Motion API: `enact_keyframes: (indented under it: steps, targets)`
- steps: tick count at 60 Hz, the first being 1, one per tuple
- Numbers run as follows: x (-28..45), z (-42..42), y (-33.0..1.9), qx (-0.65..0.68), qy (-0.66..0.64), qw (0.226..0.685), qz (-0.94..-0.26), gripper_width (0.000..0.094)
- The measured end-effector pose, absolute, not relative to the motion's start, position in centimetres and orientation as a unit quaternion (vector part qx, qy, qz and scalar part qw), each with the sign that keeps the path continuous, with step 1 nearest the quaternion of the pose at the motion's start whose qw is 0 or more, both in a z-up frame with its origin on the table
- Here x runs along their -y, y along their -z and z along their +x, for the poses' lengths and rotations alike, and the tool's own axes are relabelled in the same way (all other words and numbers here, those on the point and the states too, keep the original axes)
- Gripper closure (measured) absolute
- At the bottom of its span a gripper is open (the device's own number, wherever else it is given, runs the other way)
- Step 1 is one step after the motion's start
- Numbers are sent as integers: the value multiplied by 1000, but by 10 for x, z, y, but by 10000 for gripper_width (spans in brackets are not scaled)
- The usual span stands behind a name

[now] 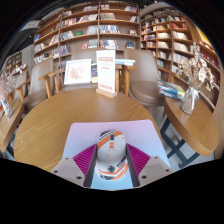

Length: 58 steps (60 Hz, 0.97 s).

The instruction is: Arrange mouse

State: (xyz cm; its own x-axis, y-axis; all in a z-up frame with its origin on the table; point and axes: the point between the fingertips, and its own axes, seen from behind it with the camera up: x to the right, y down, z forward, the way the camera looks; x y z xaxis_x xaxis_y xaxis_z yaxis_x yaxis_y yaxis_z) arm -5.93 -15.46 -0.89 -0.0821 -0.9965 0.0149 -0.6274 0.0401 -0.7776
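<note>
Bookshelves (95, 25) line the far walls of what we take to be a library, and a round wooden bench (45, 125) fills the ground before us. On that bench lies a pale mouse mat (100, 130), with standing display cards (105, 72) well beyond the mat, at the bench's far edge.

From the gripper view, our gripper (111, 160) sits low over the mat's near side. The mouse (111, 150), grey-white with an orange band, sits between the two fingers, whose pink pads (84, 158) flank it closely. We judge they are closed narrowly about the mouse, gripping its sides so it can be shifted on the mat. Whether the mouse rests on the mat or is lifted, we cannot tell.
</note>
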Motion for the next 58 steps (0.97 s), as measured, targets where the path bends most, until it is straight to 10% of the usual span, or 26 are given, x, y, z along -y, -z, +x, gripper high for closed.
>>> enact_keyframes:
  steps: [8,23,58]
  targets:
    - [159,-78,-31,-662,360,299,-586,77]
    - [117,-190,-106,-659,364,326,-572,83]
    - [70,-305,-134,-618,387,336,-597,85]
